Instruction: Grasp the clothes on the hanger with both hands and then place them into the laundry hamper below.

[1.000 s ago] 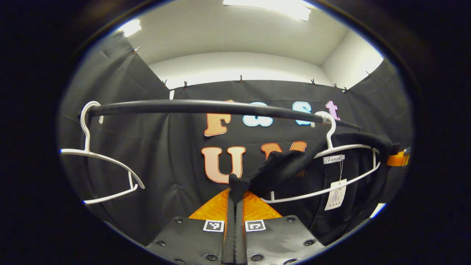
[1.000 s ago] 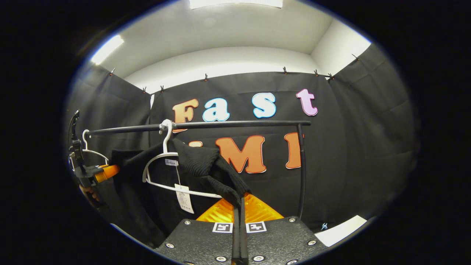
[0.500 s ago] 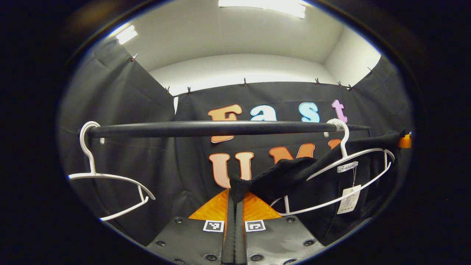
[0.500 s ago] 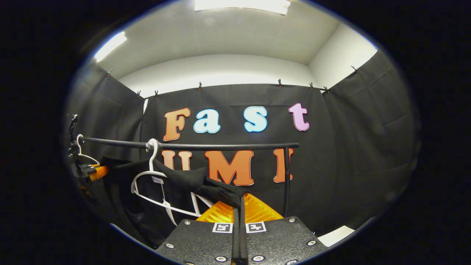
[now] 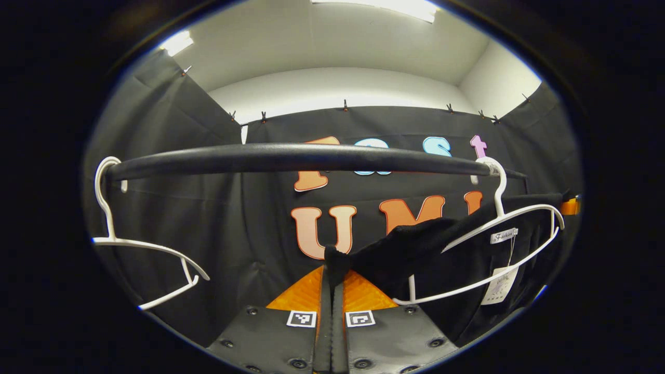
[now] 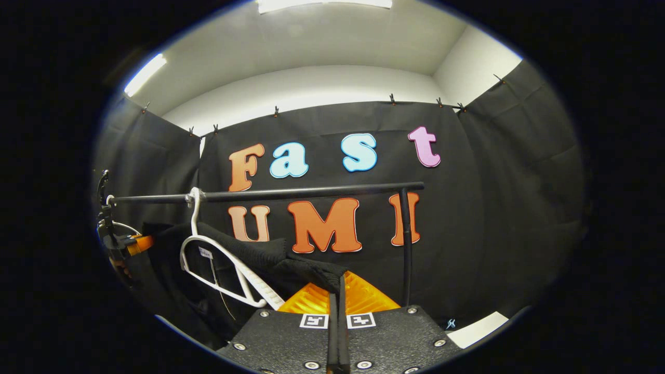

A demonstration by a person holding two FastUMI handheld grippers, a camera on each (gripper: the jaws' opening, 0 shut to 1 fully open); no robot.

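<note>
Spanning both views, a black clothes rail (image 5: 291,158) carries two white hangers. A black knit garment (image 5: 410,249) hangs stretched below the rail, draped across the hanger (image 5: 499,249) nearer the rail's upright post (image 6: 406,244), with a paper tag (image 5: 500,284) dangling beside it. The other hanger (image 5: 140,249) is bare. The left gripper (image 5: 331,270) has its fingers clamped together on one end of the garment; the right gripper (image 6: 338,283) pinches the other end the same way.

The black garment (image 6: 270,254) has slid further off the white hanger (image 6: 218,259), which now tilts.
</note>
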